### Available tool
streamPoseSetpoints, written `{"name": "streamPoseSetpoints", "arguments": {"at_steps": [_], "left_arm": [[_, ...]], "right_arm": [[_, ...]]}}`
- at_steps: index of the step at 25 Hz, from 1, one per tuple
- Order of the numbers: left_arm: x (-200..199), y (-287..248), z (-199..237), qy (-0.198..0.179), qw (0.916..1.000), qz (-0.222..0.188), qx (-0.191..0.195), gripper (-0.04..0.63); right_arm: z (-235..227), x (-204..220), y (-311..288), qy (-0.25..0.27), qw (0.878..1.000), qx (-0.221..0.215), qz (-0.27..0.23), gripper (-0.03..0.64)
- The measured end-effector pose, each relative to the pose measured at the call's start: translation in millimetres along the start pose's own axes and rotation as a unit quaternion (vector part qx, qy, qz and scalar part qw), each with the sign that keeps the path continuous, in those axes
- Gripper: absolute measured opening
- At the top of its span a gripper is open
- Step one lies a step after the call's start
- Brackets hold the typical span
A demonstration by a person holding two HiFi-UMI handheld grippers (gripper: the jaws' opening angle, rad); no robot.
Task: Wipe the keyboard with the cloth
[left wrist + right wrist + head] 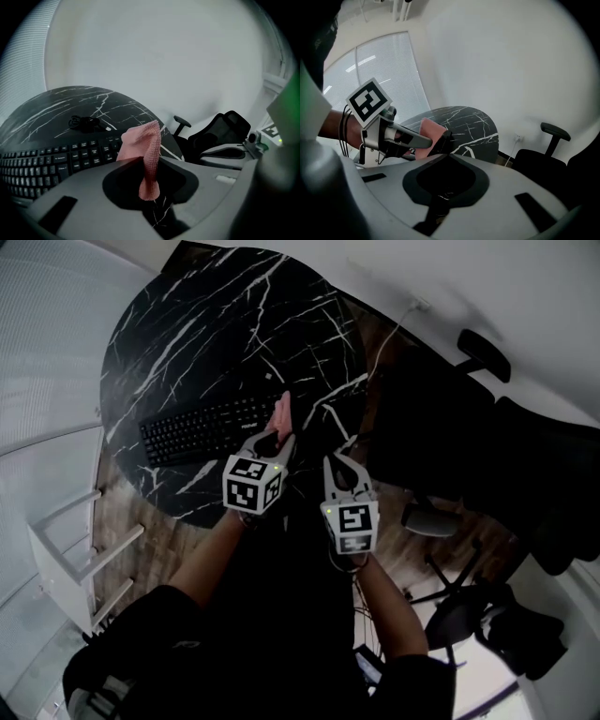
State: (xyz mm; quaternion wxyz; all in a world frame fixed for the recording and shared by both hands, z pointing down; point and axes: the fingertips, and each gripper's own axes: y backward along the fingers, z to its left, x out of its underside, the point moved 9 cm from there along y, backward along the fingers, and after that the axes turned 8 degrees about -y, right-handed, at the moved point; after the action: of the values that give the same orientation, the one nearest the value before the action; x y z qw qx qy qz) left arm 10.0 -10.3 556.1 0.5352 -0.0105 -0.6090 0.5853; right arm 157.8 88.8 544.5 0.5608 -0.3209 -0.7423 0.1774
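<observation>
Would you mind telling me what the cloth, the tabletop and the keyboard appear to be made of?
Cloth: pink knitted or waffle-weave fabric, matte; a fine textured grid shows.
Tabletop: black marble or a marble-look surface, smooth; white veins run across it.
Keyboard: likely matte black plastic, with white-lettered keys.

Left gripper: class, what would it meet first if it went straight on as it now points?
Probably the keyboard at its right end, its held cloth touching first; depth is unclear.

Left tool [278, 441] clamped on cloth [150, 154]; right tool [337, 465] jaws together, empty; forearms side by side.
</observation>
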Motion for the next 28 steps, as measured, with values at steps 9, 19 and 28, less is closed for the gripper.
{"name": "streamPoseSetpoints", "arguments": {"at_steps": [9,19,28], "left_arm": [[-1,96,67,0.029,0.995,-0.055,-0.078,0.064],[33,200,167,0.088,0.9773,-0.093,-0.169,0.064],[60,257,260,0.088,0.9696,-0.08,-0.214,0.064]], "right_arm": [[80,-24,-35,0.052,0.996,-0.065,-0.003,-0.006],[198,-47,-87,0.121,0.981,-0.149,0.0,-0.006],[272,-48,-118,0.135,0.979,-0.151,0.004,-0.006]]}}
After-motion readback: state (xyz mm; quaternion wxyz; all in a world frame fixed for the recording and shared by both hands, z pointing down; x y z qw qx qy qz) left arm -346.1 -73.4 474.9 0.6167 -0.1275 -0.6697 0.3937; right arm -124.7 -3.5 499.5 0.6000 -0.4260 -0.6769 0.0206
